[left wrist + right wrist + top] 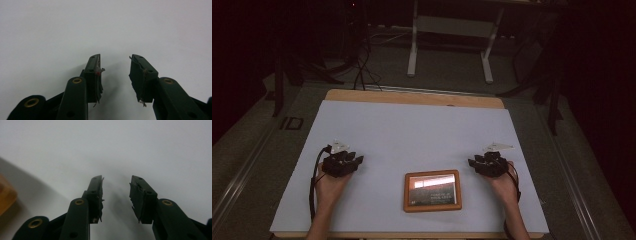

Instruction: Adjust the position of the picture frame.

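Note:
A person's two hands rest on a white table top (412, 130), each holding a black gripper. My left gripper (341, 161) sits at the table's left, my right gripper (489, 162) at its right. Between the hands, near the front edge, lies a flat orange-framed tablet (432, 190) with a glossy screen. In the left gripper view my left gripper (115, 72) stands open over bare white surface, nothing between its worn pads (96, 75). In the right gripper view my right gripper (115, 195) is likewise open and empty, with an orange corner of the tablet (6, 195) at the left edge.
The table's wooden rim (412, 97) shows along its far edge. Beyond it, on a dark floor, stand a white metal frame (452, 35) and some cables (362, 65).

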Demonstrator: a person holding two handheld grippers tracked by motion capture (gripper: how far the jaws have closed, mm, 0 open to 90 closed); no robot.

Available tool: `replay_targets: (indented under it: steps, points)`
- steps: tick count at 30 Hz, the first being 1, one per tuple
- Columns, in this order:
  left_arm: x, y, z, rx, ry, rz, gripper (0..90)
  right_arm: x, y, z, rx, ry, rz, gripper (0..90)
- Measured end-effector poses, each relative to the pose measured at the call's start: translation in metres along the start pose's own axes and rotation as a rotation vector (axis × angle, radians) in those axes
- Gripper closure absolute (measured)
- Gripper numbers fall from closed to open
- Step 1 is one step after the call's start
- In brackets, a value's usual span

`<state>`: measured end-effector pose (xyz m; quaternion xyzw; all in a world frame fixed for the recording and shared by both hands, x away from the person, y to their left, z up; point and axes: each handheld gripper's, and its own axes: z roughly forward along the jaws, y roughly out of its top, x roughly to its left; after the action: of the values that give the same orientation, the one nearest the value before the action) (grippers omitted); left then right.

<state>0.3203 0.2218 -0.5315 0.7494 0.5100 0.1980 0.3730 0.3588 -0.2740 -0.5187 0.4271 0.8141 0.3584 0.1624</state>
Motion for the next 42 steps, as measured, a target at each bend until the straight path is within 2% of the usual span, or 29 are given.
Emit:
replay_targets:
  steps: [1, 2, 5, 6, 8, 9, 10, 13, 15, 20, 23, 27, 32, 36, 42]
  points:
    - [-0.001, 0.000, -0.001, -0.005, 0.001, 0.007, 61.1, 0.000, 0.000, 0.000, 0.000, 0.000, 0.000, 62.2]
    - [-0.002, 0.001, -0.002, -0.010, -0.001, 0.013, 61.4, 0.003, 0.001, -0.001, 0.003, -0.005, -0.022, 62.4]
    - [-0.003, 0.001, -0.003, -0.004, -0.004, 0.017, 61.2, 0.004, 0.002, -0.002, 0.003, -0.007, -0.028, 62.9]
    - [-0.006, 0.001, -0.005, 0.003, -0.022, 0.025, 63.1, 0.008, 0.004, -0.006, -0.014, -0.007, -0.039, 63.9]
    - [-0.007, 0.002, -0.006, 0.005, -0.024, 0.036, 63.1, 0.009, 0.006, -0.010, -0.023, -0.001, -0.038, 63.7]
    - [-0.012, 0.002, -0.007, 0.007, -0.027, 0.060, 62.9, 0.010, 0.007, -0.011, -0.028, 0.002, -0.036, 63.6]
    - [-0.012, 0.002, -0.007, 0.007, -0.027, 0.060, 62.6, 0.010, 0.007, -0.011, -0.028, 0.002, -0.036, 63.6]
    - [-0.022, 0.002, -0.006, 0.038, 0.003, 0.137, 60.2, 0.014, 0.009, -0.015, -0.034, 0.017, -0.049, 66.7]
    - [-0.026, 0.003, -0.009, 0.039, 0.003, 0.152, 59.8, 0.018, 0.011, -0.016, -0.028, 0.014, -0.064, 64.7]
    - [-0.030, 0.006, -0.015, 0.018, -0.022, 0.138, 58.9, 0.025, 0.013, -0.022, -0.027, 0.027, -0.086, 62.1]
    - [-0.031, 0.007, -0.018, 0.013, -0.061, 0.127, 58.3, 0.027, 0.015, -0.026, -0.033, 0.035, -0.092, 60.9]
    - [-0.034, 0.008, -0.019, 0.009, -0.085, 0.119, 57.1, 0.033, 0.018, -0.032, -0.042, 0.047, -0.105, 59.5]
    - [-0.042, 0.011, -0.022, -0.002, -0.116, 0.125, 55.9, 0.041, 0.023, -0.037, -0.048, 0.073, -0.117, 58.1]
    - [-0.046, 0.012, -0.021, 0.019, -0.156, 0.141, 54.8, 0.047, 0.024, -0.040, -0.047, 0.081, -0.123, 56.6]
    - [-0.052, 0.013, -0.019, 0.031, -0.179, 0.154, 53.0, 0.051, 0.027, -0.048, -0.045, 0.070, -0.131, 54.3]
